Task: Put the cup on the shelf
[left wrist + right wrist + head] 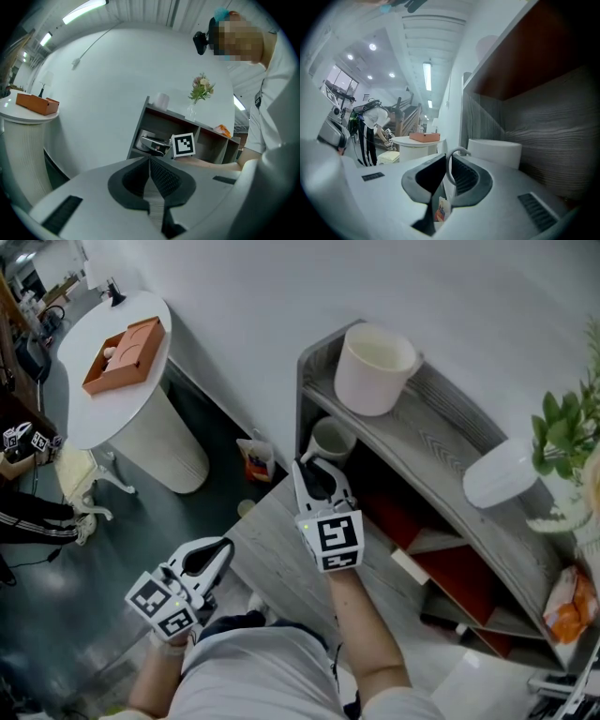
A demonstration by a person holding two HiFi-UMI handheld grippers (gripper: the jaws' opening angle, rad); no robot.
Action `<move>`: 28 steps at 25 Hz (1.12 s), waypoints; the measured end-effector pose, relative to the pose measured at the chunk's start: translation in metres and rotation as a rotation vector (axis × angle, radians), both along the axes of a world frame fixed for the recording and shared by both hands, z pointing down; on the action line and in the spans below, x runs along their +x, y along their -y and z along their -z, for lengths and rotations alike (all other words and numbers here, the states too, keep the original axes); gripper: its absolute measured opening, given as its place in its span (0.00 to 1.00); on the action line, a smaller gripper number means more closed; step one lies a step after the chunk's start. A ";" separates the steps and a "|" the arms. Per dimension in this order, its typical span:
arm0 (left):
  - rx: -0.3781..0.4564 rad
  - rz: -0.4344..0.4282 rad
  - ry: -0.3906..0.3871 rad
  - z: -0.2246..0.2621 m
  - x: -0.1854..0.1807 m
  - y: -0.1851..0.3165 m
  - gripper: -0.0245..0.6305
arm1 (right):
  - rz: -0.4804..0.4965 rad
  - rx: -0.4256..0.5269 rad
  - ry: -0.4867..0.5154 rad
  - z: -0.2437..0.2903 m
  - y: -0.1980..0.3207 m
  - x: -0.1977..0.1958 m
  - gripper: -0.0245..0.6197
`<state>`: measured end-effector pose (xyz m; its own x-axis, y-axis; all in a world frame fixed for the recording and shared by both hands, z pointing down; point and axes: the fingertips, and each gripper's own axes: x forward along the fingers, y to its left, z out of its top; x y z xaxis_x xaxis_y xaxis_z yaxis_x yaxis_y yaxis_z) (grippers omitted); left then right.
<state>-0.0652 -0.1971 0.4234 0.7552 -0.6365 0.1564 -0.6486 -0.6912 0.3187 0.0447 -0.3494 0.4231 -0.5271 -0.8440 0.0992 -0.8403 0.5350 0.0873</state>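
A white cup (pixel 330 440) sits inside the left end of the grey wood-grain shelf (pixel 441 442), just under the top board. My right gripper (pixel 309 465) reaches to it from the front. In the right gripper view the jaws (pixel 449 157) are shut on the cup's thin handle (pixel 457 151), with the cup body (pixel 494 152) just beyond them against the shelf wall (pixel 553 126). Whether the cup rests on the board is hidden. My left gripper (pixel 223 547) hangs low at the left, away from the shelf. In its own view the left gripper (pixel 149 160) is shut with nothing in it.
On the shelf top stand a big white pot (pixel 372 367), a white oval thing (pixel 499 472) and a plant (pixel 567 427). An orange bag (pixel 572 601) lies at the right. A round white table (pixel 112 427) carries an orange tray (pixel 127 354). A small carton (pixel 255 460) stands on the floor.
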 end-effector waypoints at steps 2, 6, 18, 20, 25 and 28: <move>-0.001 0.006 0.002 -0.001 -0.001 0.000 0.07 | -0.005 -0.005 -0.002 0.000 0.002 -0.001 0.10; -0.003 0.018 0.004 -0.001 -0.002 0.000 0.07 | -0.017 -0.024 -0.009 -0.002 0.004 -0.002 0.10; -0.007 0.025 0.009 -0.003 -0.003 0.000 0.07 | -0.093 -0.062 -0.008 -0.002 0.018 0.012 0.32; -0.007 0.024 0.008 -0.002 -0.003 0.000 0.07 | -0.093 -0.070 0.001 -0.002 0.019 0.013 0.35; -0.003 0.020 0.003 -0.001 -0.003 -0.002 0.07 | -0.100 -0.087 0.028 -0.002 0.017 0.015 0.38; -0.003 0.013 0.000 0.000 -0.004 -0.005 0.07 | -0.112 -0.082 0.024 -0.004 0.013 0.020 0.38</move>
<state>-0.0692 -0.1926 0.4239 0.7467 -0.6461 0.1581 -0.6577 -0.6816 0.3207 0.0643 -0.3624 0.4266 -0.4331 -0.8873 0.1585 -0.8965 0.4423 0.0265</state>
